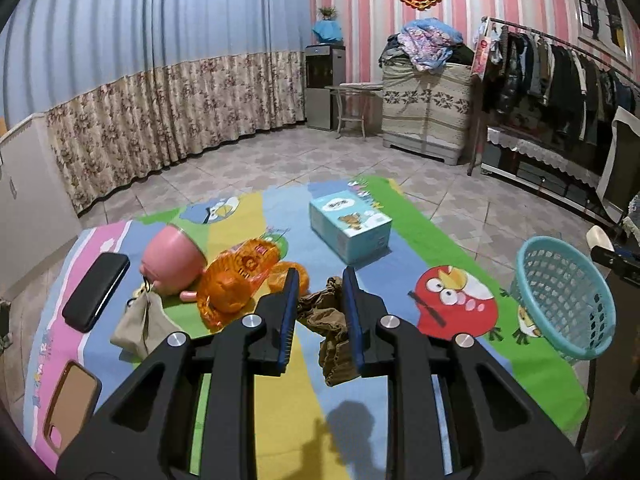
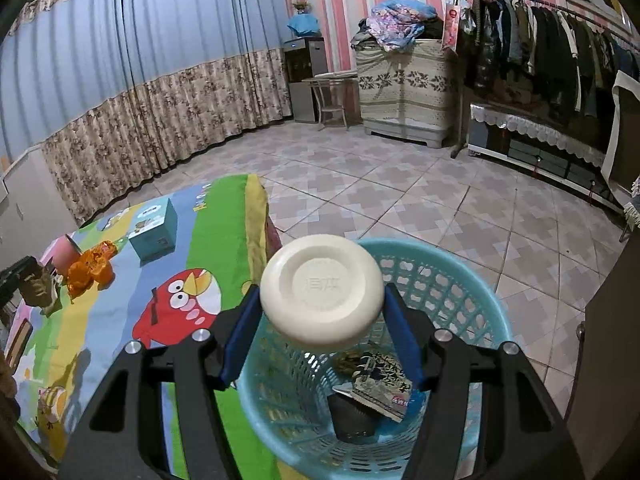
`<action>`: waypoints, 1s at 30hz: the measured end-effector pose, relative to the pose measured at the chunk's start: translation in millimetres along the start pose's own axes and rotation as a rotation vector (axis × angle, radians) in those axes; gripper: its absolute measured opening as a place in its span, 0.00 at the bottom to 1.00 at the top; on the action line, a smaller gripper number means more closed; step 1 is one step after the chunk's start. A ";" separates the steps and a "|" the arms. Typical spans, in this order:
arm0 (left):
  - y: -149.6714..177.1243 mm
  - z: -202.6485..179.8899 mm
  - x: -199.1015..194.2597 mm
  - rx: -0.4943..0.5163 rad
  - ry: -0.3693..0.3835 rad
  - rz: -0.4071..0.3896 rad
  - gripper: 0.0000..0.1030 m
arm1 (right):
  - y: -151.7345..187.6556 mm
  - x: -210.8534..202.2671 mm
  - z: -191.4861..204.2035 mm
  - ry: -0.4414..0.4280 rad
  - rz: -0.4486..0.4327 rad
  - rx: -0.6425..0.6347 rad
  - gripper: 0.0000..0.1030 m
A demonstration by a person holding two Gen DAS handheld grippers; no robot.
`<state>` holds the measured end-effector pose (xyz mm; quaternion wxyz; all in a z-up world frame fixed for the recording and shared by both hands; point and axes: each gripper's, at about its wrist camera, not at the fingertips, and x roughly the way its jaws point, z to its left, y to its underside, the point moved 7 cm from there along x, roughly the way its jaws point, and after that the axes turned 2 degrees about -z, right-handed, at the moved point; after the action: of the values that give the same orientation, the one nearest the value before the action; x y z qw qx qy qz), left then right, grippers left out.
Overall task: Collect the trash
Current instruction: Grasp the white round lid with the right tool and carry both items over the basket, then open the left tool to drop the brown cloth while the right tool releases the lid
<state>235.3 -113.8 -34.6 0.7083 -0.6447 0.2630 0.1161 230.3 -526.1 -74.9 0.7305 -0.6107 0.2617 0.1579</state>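
- While the right gripper [image 2: 320,320] clasps a white round disc [image 2: 322,290] flat-face toward us, the disc hangs directly above the open mouth of the teal basket [image 2: 460,280] — nothing left but a drop, I'd judge.
- The basket stands off the table's right edge; a printed wrapper [image 2: 380,384] already lies inside.
- The left gripper [image 1: 320,304] is pinched on a crumpled brown paper wad [image 1: 328,332], held over the tabletop's middle, with the basket well off to its right — the farther hand.
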 end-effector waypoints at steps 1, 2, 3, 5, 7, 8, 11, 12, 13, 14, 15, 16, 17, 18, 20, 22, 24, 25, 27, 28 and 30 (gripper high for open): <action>-2.7 -4.5 -1.5 0.005 0.004 -0.005 0.21 | -0.5 0.0 -4.9 0.004 -0.002 0.009 0.59; -5.2 -9.9 -2.6 0.008 0.012 -0.009 0.21 | -1.0 -1.1 -12.9 0.004 -0.005 0.027 0.59; -8.3 -18.1 -3.5 0.013 0.024 -0.016 0.21 | 0.0 -2.4 -19.6 0.004 -0.008 0.042 0.59; -13.0 -32.0 -3.3 0.022 0.044 -0.027 0.21 | -0.5 -4.3 -30.9 0.013 -0.017 0.069 0.59; -19.3 -53.8 -1.3 0.031 0.077 -0.039 0.21 | 0.1 -4.6 -41.6 0.033 -0.021 0.085 0.59; -21.8 -64.5 -0.3 0.036 0.094 -0.044 0.21 | 1.1 -3.9 -47.4 0.045 -0.020 0.091 0.59; -29.3 -107.4 3.2 0.058 0.162 -0.066 0.21 | 5.1 -2.1 -58.7 0.075 -0.014 0.103 0.59; -32.1 -126.5 5.1 0.066 0.192 -0.075 0.21 | 6.5 -2.6 -60.3 0.084 -0.012 0.106 0.59; -33.5 -141.8 6.9 0.073 0.215 -0.079 0.21 | 7.0 -1.7 -64.2 0.096 -0.011 0.110 0.59; -33.3 -156.4 9.2 0.078 0.238 -0.082 0.21 | 7.7 -2.3 -66.6 0.103 -0.012 0.114 0.59; -33.2 -170.6 12.4 0.082 0.261 -0.080 0.21 | 8.8 -2.9 -69.9 0.113 -0.012 0.117 0.59; -32.2 -185.0 16.7 0.088 0.284 -0.071 0.21 | 9.1 -2.9 -74.1 0.129 -0.011 0.120 0.59; -30.7 -199.2 20.9 0.098 0.303 -0.063 0.21 | 8.6 -3.7 -75.2 0.142 -0.011 0.120 0.59; -28.9 -212.6 24.6 0.109 0.317 -0.059 0.21 | 8.8 -4.0 -78.8 0.156 -0.010 0.121 0.59; -22.7 -238.9 31.3 0.131 0.349 -0.044 0.21 | 9.2 -4.7 -89.8 0.179 -0.011 0.139 0.59; -17.5 -260.5 38.7 0.153 0.371 -0.028 0.21 | 9.6 -5.0 -99.3 0.185 -0.009 0.169 0.59; -11.8 -277.6 43.9 0.177 0.383 -0.019 0.21 | 10.6 -4.2 -107.4 0.189 -0.005 0.195 0.59; -9.2 -286.3 47.8 0.190 0.387 -0.013 0.21 | 11.4 -4.1 -109.9 0.188 -0.003 0.200 0.59; -7.1 -296.9 52.1 0.203 0.396 -0.013 0.21 | 13.1 -2.7 -113.5 0.185 0.002 0.211 0.59; -6.1 -297.4 52.3 0.203 0.398 -0.014 0.25 | 13.8 -1.8 -114.8 0.184 0.006 0.215 0.59; -7.7 -300.4 58.1 0.196 0.398 -0.006 0.32 | 14.6 -1.0 -115.2 0.183 0.011 0.221 0.59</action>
<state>220.7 -417.7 -67.5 0.7022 -0.5835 0.4058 -0.0414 199.7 -635.3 -99.6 0.7655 -0.5371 0.3462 0.0758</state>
